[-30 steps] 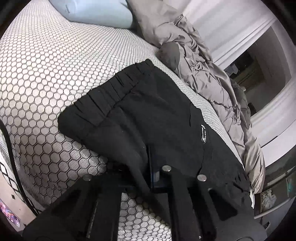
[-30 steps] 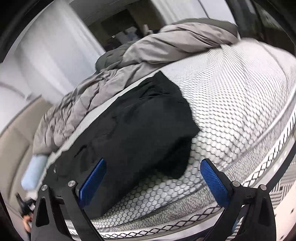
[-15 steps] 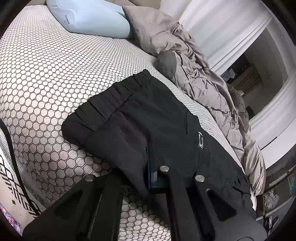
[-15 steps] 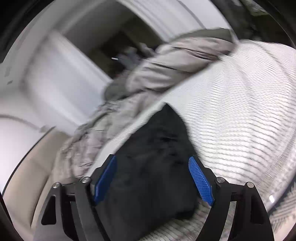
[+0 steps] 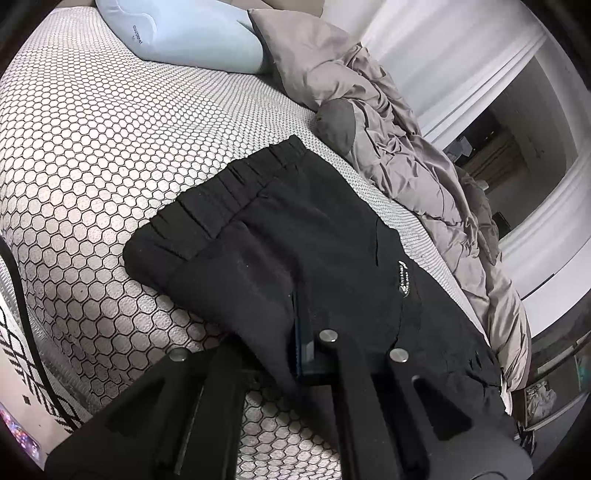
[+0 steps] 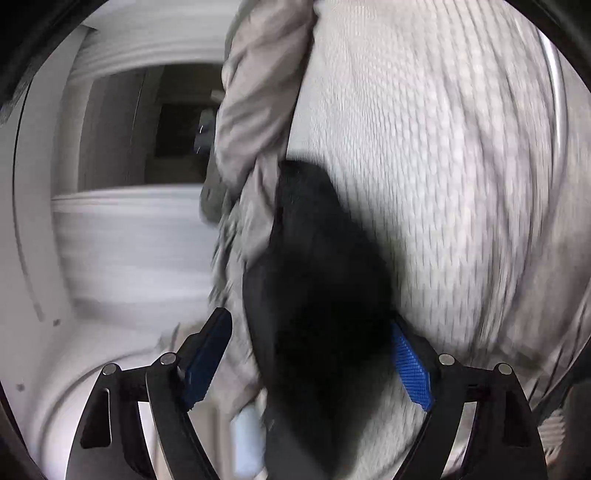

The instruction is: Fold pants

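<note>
- Left claw (image 5: 297,347) was clamped shut on a fold of the black pants (image 5: 314,251), at the near edge of the cloth; fabric bunched up over its blue pad.
- Right claw (image 6: 310,365) had just been closing, jaws part-way in. The dark cloth of the pants (image 6: 317,288) sat between the blue pads (image 6: 410,369); the right-hand pad looked at or against the cloth, while the left-hand one stood apart with a gap showing. View badly motion-blurred, so no grip recorded yet.
- Pants lay flat on the bed (image 5: 92,166), on the honeycomb-patterned mattress cover, with the grey duvet (image 5: 406,162) heaped along their far side.
- Elastic waistband (image 5: 221,199) pointed toward the pale blue pillow (image 5: 192,33); long axis ran from that end away from the pillow, alongside the duvet. Small logo tag (image 5: 404,278) faced up, near the duvet-side edge.
- Judged step: securing a second hold before a fold. One end pinned, the other being taken.
- Next move, as judged: right claw needs to finish closing on cloth only, not the duvet beside it, then both lift together to carry one end over the other.
</note>
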A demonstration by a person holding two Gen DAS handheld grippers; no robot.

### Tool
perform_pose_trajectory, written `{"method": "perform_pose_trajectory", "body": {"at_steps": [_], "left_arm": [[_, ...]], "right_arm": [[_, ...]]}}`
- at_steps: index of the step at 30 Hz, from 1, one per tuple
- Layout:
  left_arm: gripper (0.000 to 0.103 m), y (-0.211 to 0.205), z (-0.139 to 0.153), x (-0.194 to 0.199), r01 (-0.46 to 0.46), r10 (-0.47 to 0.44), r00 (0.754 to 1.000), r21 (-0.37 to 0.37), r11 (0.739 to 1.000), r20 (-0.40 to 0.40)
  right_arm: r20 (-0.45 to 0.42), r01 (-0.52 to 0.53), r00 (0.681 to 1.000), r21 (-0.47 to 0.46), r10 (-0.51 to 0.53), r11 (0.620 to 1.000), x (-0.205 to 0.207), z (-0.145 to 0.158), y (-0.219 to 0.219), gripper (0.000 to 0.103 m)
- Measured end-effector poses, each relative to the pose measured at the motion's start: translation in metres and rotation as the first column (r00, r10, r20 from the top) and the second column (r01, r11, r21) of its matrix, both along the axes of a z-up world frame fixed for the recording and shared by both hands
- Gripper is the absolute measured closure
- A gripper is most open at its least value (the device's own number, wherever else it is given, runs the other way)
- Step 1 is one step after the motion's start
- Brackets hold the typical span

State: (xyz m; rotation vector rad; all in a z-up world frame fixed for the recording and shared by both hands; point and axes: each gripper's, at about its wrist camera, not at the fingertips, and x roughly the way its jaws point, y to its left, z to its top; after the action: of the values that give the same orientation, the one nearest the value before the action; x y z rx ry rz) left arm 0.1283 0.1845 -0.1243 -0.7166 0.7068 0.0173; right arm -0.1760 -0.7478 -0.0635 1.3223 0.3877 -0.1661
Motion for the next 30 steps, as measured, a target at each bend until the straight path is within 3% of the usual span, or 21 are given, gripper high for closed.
{"method": "perform_pose_trajectory", "body": {"at_steps": [2, 4, 6, 8, 12, 15, 18, 20, 23, 26, 28, 30], "left_arm": [[0.102, 0.0, -0.001, 0.001, 0.002, -0.002, 1.0, -0.001, 1.0, -0.003], [0.102, -0.001, -0.001, 0.002, -0.001, 0.001, 1.0, -0.002, 1.0, -0.003], [0.102, -0.002, -0.001, 0.002, -0.002, 0.002, 1.0, 0.0, 1.0, -0.004], [0.101, -0.001, -0.002, 0.002, -0.001, 0.001, 1.0, -0.007, 1.0, -0.006], [0.102, -0.001, -0.004, 0.001, -0.001, 0.001, 1.0, -0.004, 1.0, -0.01], [0.102, -0.003, -0.004, 0.002, -0.004, 0.004, 1.0, 0.002, 1.0, -0.011], [0.102, -0.003, -0.004, 0.002, -0.008, 0.008, 1.0, -0.003, 1.0, -0.011], [0.102, -0.002, -0.004, 0.002, -0.011, 0.011, 1.0, -0.007, 1.0, -0.009], [0.102, -0.001, -0.007, 0.002, -0.01, 0.01, 1.0, -0.012, 1.0, -0.011], [0.102, -0.001, -0.008, 0.003, -0.005, 0.005, 1.0, -0.013, 1.0, -0.014], [0.101, -0.003, -0.009, 0.004, 0.004, -0.004, 1.0, -0.014, 1.0, -0.016], [0.101, -0.004, -0.01, 0.006, 0.021, -0.021, 1.0, -0.027, 0.999, -0.014]], "right_arm": [[-0.002, 0.016, 1.0, -0.164, -0.016, 0.986, 0.001, 0.027, -0.006, 0.042], [-0.059, -0.024, 0.998, -0.342, 0.004, 0.939, 0.004, 0.048, -0.004, 0.053], [-0.174, -0.038, 0.984, -0.402, -0.036, 0.915, 0.004, 0.045, -0.004, 0.053], [-0.323, -0.032, 0.938, -0.433, -0.122, 0.901, -0.006, 0.034, -0.007, 0.053], [-0.211, -0.01, 0.976, -0.256, -0.046, 0.967, -0.041, 0.019, -0.004, 0.052], [-0.111, -0.062, 0.992, -0.016, 0.06, 0.998, -0.053, -0.007, 0.008, 0.052], [-0.048, -0.084, 0.995, 0.158, 0.093, 0.984, -0.04, -0.033, 0.019, 0.052], [0.024, -0.104, 0.995, 0.304, 0.101, 0.947, -0.023, -0.053, 0.021, 0.051], [0.074, -0.059, 0.997, 0.374, 0.034, 0.925, -0.007, -0.071, 0.017, 0.05], [0.03, 0.023, 0.999, 0.252, -0.032, 0.967, -0.004, -0.056, 0.006, 0.069], [-0.015, 0.002, 1.0, 0.02, -0.002, 1.0, 0.001, -0.02, 0.003, 0.072], [-0.105, -0.015, 0.994, -0.218, -0.009, 0.976, -0.002, 0.009, -0.001, 0.072]]}}
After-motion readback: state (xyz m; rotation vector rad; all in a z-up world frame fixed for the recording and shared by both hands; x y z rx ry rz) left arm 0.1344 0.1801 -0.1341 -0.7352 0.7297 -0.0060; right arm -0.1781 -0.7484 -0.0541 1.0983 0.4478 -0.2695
